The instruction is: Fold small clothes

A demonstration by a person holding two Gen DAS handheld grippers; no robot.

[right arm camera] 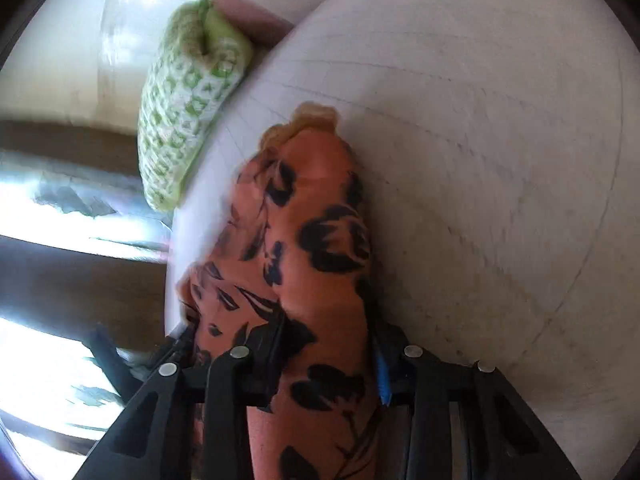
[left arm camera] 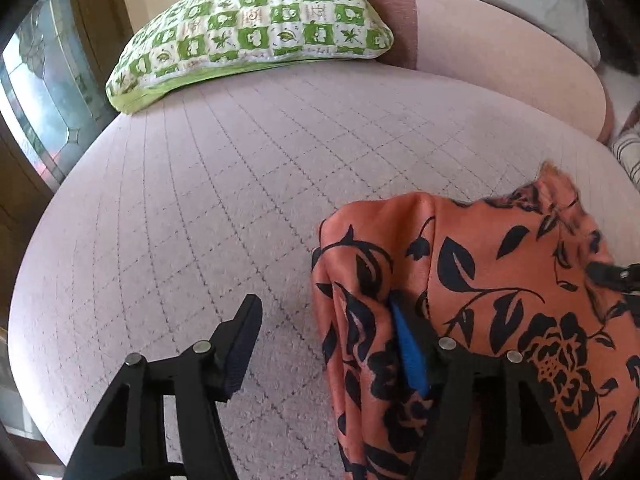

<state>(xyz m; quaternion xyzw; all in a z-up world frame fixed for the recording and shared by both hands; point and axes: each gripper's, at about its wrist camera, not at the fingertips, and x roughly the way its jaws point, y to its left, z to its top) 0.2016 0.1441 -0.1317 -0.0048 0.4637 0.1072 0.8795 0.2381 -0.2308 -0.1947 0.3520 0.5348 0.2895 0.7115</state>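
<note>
An orange garment with a black flower print (left arm camera: pixel 480 280) lies bunched on the pink quilted bed (left arm camera: pixel 220 200), at the lower right of the left wrist view. My left gripper (left arm camera: pixel 324 304) is open; the cloth drapes around its right finger with the blue pad (left arm camera: pixel 406 348), while the left finger stands apart over bare bed. The right wrist view shows the garment (right arm camera: pixel 320 216) running up from between the fingers of my right gripper (right arm camera: pixel 328 320), which is shut on a thick fold of it. A dark part of the right gripper (left arm camera: pixel 612 276) touches the cloth's right side.
A green-and-white patterned pillow (left arm camera: pixel 256 28) lies at the bed's far side, beside a pink bolster (left arm camera: pixel 500 64). A window (left arm camera: pixel 36 92) lies past the bed's left edge. Striped fabric (left arm camera: pixel 630 152) shows at the right border. Bare bed stretches left of the garment.
</note>
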